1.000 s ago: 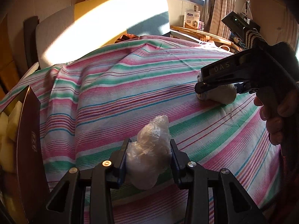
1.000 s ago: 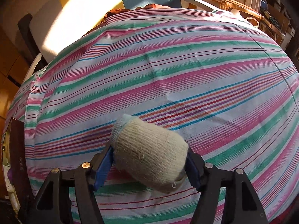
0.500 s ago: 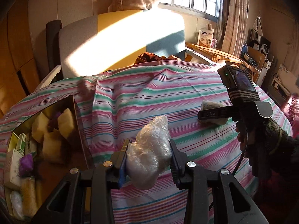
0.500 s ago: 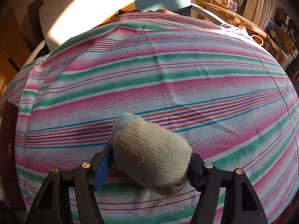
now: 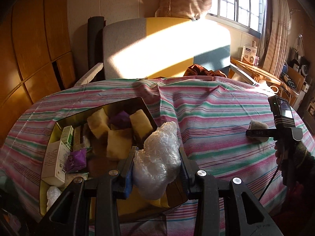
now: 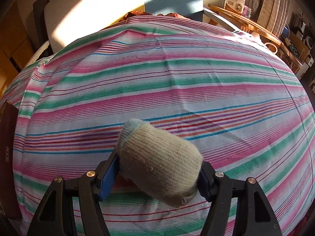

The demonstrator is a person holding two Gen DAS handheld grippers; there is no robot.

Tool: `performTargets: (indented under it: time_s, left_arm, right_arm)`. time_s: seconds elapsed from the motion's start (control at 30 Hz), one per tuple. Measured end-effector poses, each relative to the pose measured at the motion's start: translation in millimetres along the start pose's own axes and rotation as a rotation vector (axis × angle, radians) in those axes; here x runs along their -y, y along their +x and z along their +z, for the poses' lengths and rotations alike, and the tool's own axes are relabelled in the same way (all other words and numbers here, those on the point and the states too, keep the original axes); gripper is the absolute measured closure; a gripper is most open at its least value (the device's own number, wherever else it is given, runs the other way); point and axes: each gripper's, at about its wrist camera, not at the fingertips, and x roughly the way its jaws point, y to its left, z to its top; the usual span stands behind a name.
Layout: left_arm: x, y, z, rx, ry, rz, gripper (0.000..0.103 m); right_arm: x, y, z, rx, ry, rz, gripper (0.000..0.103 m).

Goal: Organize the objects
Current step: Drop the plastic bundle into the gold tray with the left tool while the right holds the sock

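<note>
only left view shows the box (image 5: 149,106); plastic wad (image 5: 157,161) gripped.

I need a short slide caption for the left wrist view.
Left claw holds a crumpled plastic bag above an open tin box on a striped bedsheet.

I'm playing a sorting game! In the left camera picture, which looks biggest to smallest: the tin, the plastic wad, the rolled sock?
1. Tin
2. Plastic wad, though it's closest to the camera
3. Rolled sock, farther away
</note>
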Motion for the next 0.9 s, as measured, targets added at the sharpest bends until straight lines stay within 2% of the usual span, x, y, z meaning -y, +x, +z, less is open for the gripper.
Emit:
performTargets:
  time_s: [0.27, 0.47, 0.6, 0.77, 0.9]
  left_arm:
    - [-39, 4, -12, -0.033, -0.067, 0.04, 0.064]
    - [-108, 12, -24, -0.109, -0.286, -0.02, 0.064]
    - [-154, 9, -31, -0.125, -0.416, -0.037, 0.064]
    - [-163, 24, -27, -0.151, -0.431, -0.056, 0.064]
    - [-148, 54, -11, -0.179, -0.366, -0.048, 0.063]
  right_arm:
    - [-4, -2, -3, 0.005, -0.006, -0.01, 0.034]
    - [-3, 0, 0, 0.001, -0.01, -0.012, 0.035]
    - [-4, 1, 1, -0.002, -0.016, -0.015, 0.035]
    - [-7, 2, 1, -0.006, -0.024, -0.019, 0.035]
    - [-8, 1, 0, -0.007, -0.027, -0.022, 0.035]
